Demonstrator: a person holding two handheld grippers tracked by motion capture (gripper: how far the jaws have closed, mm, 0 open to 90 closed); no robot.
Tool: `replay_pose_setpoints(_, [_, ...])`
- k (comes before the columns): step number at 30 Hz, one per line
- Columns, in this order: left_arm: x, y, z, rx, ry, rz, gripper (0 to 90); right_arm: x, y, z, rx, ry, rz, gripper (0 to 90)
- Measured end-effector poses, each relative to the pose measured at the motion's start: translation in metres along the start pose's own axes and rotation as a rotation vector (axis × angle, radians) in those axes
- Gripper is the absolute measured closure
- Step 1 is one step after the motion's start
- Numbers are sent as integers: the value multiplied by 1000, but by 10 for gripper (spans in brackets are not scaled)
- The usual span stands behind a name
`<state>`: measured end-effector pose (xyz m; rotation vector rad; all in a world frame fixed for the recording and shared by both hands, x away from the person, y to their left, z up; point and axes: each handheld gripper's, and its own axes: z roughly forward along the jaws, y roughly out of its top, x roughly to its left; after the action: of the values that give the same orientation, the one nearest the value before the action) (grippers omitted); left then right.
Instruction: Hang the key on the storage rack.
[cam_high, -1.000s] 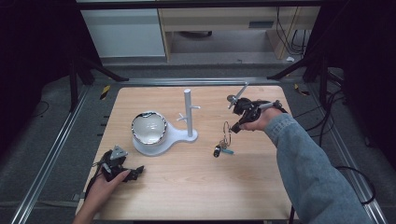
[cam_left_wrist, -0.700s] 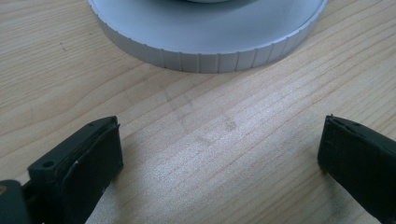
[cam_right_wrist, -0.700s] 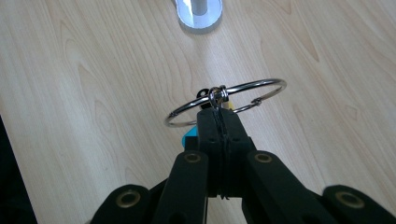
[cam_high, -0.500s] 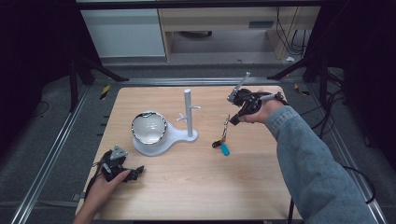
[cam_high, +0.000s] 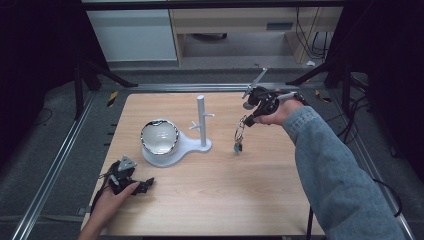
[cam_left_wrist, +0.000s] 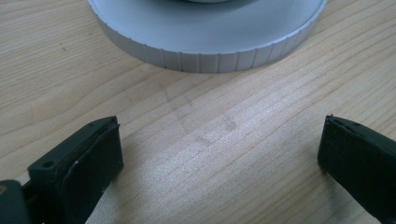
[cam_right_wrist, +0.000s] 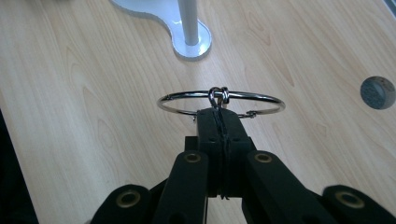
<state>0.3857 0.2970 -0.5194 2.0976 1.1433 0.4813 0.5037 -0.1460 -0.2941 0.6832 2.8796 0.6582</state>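
The right gripper (cam_high: 248, 120), at upper right of centre in the high view, has its jaws pressed together on a keyring (cam_right_wrist: 221, 101): in the right gripper view the thin metal ring stands just past the closed tips, pinched where a small link (cam_right_wrist: 218, 95) loops around the wire. In the high view the keyring hangs below the gripper, clear of the table (cam_high: 215, 200), with a small dark and blue fob (cam_high: 238, 146) dangling at its lower end, to the right of the white stand (cam_high: 201, 121) and its short pegs. The ring looks light and stiff, a slim hard wire, so it is likely slippery in the pads and free to swivel; the hanging fob will probably swing with any quick move. A grip across the wire near the link, as now, seems sound, since it leaves the open hoop free, should it be meant for a peg. The left gripper (cam_high: 131, 183), at lower left of the high view, rests on the table with its jaws spread wide and nothing between them; its own view shows bare wood and the ribbed edge of the stand's round base (cam_left_wrist: 205, 46) just ahead.
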Motion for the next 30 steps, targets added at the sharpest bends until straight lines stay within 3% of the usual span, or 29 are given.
replay_pose_setpoints(30, [0, 0, 0, 0, 0, 0, 0, 6, 32, -16, 11, -12, -25, 890])
